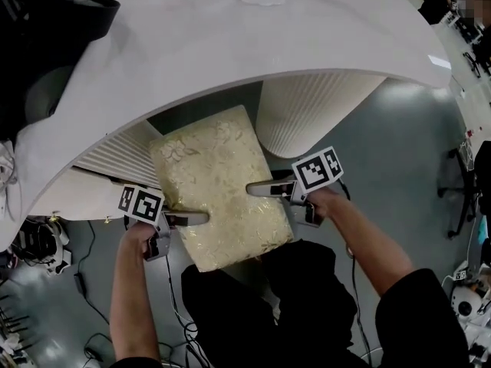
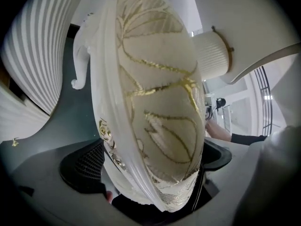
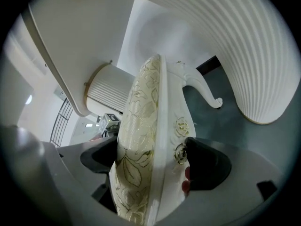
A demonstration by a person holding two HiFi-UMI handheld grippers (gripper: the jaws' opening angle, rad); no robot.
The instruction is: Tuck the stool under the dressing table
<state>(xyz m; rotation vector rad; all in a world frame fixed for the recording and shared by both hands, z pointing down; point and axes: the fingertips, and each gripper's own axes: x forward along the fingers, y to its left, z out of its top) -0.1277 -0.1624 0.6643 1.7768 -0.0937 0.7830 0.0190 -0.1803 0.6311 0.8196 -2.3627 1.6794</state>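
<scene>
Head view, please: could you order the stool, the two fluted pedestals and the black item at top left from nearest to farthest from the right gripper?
1. The stool, clamped in the right gripper.
2. The right pedestal, just beyond it.
3. The left pedestal, across the stool.
4. The black item, far top-left corner.

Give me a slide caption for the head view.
Left gripper and right gripper clamp the stool, partly under the dressing table.

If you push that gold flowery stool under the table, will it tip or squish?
Probably no tipping: the left claw and right claw clamp the stool on opposite sides. The padded top may squish a little, but its white carved frame looks stiff. The thin curled leg might snag.
</scene>
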